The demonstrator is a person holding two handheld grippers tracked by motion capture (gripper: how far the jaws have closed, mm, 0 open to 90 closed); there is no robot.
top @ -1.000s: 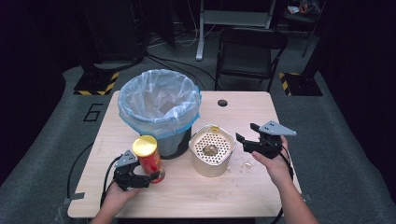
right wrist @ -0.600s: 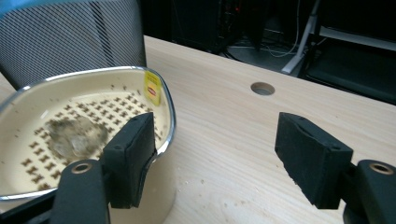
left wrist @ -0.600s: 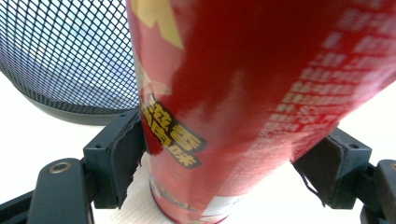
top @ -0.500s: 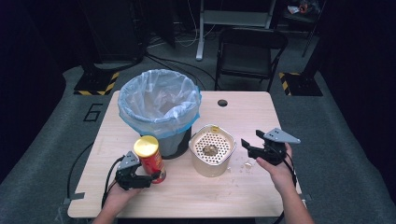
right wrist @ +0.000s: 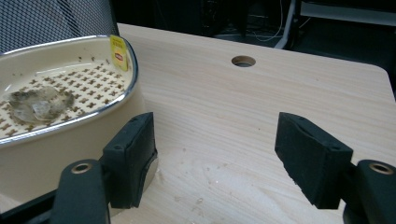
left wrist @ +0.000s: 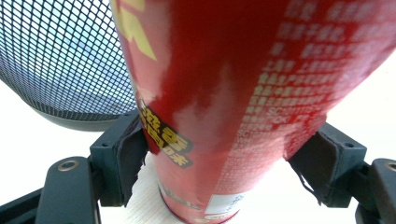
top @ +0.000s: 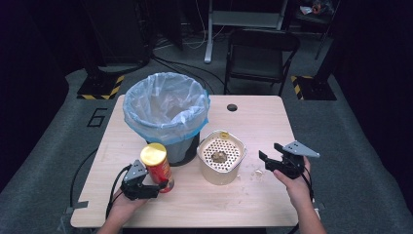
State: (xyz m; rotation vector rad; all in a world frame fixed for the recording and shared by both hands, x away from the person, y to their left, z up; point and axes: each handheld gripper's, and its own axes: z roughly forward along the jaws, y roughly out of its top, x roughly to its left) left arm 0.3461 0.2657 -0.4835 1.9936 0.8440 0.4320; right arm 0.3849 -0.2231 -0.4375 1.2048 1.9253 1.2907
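In the lower left of the high view the left gripper [top: 157, 186] is clamping the one tall red cardboard crisp tube with a yellow lid [top: 156, 166] low on its wall as it is standing upright on the pale wooden table [top: 263, 122], just in front of the single black mesh bin lined with a clear blue-edged bag [top: 165, 113]. The tube is looking light, stiff and glossy, so it is likely slipping easily and is best pinched across mid-body, as the pads [left wrist: 128, 156] are doing. At lower right the right gripper [top: 267, 162] is hanging with jaws apart and empty beside the one cream perforated-tray tub [top: 220, 159], whose thin rim is looking rigid.
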